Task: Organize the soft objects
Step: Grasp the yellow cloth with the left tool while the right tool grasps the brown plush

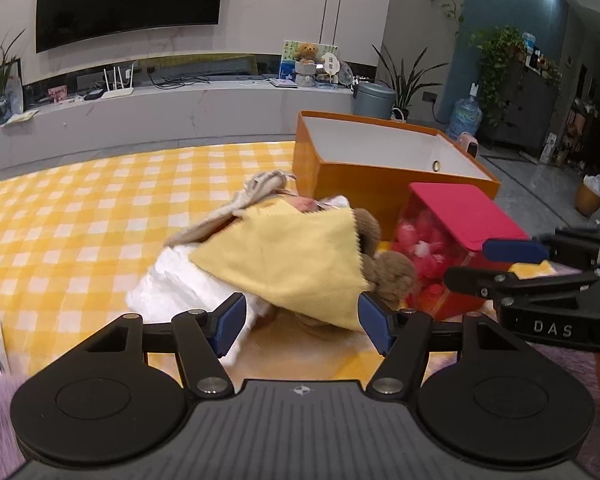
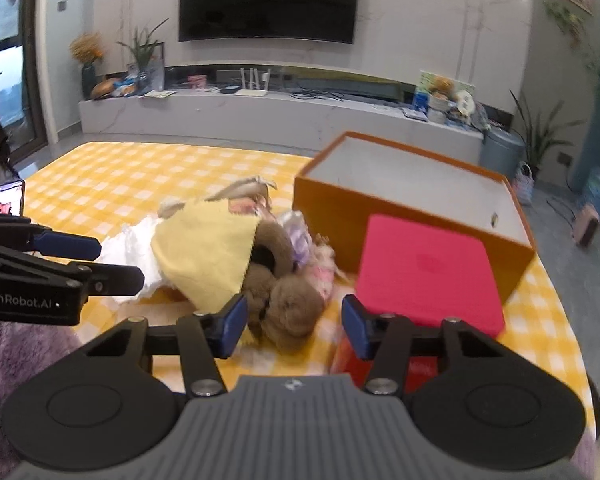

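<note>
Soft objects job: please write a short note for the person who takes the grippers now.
Left gripper: jaws open, at the near edge of the yellow cloth, holding nothing.
Right gripper: jaws open, the brown plush toy just ahead, not gripped.
Pile: cloth, plush and white fabric lie heaped on the checked tablecloth, left of the orange box.
Done: nothing visible in the box.
Left: move the whole pile.

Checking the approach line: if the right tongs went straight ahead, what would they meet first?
Probably the brown plush toy, lying just ahead between the open right tongs; depth is uncertain.
</note>
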